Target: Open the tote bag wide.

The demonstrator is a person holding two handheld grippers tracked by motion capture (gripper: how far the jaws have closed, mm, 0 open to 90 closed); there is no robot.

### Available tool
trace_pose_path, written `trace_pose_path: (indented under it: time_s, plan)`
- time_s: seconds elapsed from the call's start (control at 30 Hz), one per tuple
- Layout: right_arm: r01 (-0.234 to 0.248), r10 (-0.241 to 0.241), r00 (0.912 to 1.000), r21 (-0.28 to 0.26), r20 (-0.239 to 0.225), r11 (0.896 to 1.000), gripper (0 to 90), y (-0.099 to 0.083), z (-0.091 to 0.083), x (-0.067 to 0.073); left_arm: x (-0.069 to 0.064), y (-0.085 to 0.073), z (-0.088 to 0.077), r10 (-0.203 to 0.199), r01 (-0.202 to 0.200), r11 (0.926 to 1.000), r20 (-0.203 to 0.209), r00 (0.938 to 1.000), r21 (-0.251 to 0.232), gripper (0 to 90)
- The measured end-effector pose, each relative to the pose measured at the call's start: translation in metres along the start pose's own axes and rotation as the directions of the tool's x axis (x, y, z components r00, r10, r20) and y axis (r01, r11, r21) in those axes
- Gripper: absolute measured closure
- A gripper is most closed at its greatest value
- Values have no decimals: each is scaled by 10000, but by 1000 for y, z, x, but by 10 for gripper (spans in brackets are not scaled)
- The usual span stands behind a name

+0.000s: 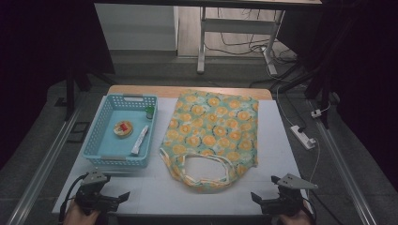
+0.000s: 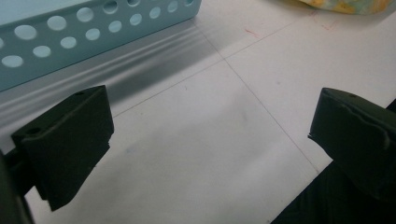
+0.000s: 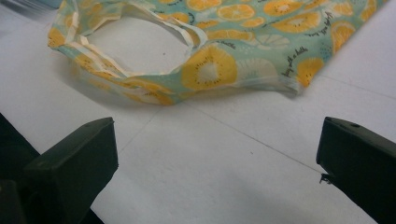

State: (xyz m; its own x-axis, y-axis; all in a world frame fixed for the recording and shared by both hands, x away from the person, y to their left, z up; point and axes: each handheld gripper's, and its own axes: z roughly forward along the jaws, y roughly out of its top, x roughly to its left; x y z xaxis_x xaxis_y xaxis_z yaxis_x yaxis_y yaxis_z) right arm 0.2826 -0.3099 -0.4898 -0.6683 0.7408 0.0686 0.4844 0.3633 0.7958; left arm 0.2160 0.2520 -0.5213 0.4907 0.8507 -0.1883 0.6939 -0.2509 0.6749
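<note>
A cloth tote bag (image 1: pixel 213 131) printed with orange fruit slices lies flat in the middle of the white table, its handles (image 1: pixel 206 171) toward me. Its handle end shows at the top of the right gripper view as the bag (image 3: pixel 210 65). A light blue perforated basket (image 1: pixel 105 115) stands at the left and holds a round tin (image 1: pixel 123 128), a white tube (image 1: pixel 140 139) and a small green item (image 1: pixel 149 112). My left gripper (image 1: pixel 123 198) rests open near the front left edge, just in front of the basket wall (image 2: pixel 70 37). My right gripper (image 1: pixel 256 198) rests open at the front right, short of the bag.
The white table top (image 1: pixel 155 187) ends close behind both grippers at the front edge. A power strip (image 1: pixel 302 136) and cables lie on the floor to the right. Metal rails run along both sides, and a desk frame (image 1: pixel 234 28) stands beyond the table.
</note>
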Motion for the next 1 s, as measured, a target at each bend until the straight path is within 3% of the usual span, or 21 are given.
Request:
trace_pose_path:
  time_s: [0.33, 0.6, 1.0]
  plan:
    - [254, -249, 9993, 202, -280, 9995, 0, 3, 5, 5, 0, 0, -1, 19, -19, 10000, 29, 10000, -27, 0]
    - [856, -850, 9933, 48, -783, 9963, 0, 11, 12, 15, -1, 0, 0, 53, -53, 10000, -47, 10000, 1, 0]
    - [734, -763, 9893, -279, -1244, 9969, 0, 19, 17, 16, -2, 1, 1, 77, -76, 10000, -150, 9999, 61, 0]
